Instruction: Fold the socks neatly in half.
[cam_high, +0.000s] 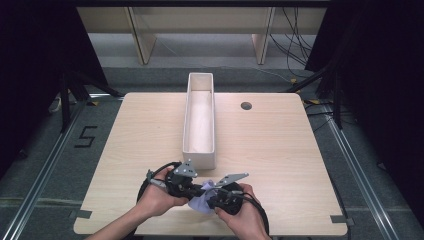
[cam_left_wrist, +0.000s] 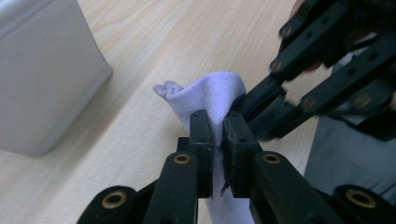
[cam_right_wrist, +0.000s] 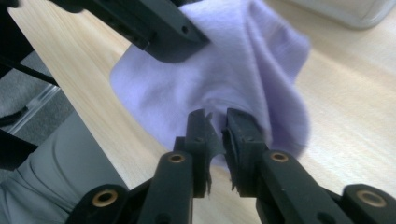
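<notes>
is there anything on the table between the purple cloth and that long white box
Nothing visible does. The purple cloth is held between the left gripper and the right gripper just in front of the near end of the long white box, with bare table between them.

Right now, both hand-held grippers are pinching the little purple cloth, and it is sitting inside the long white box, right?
Not quite. Both the left hand-held gripper and the right hand-held gripper pinch the purple cloth, but it is not inside the long white box. The high view shows the cloth in front of the box, near the table's front edge.
</notes>
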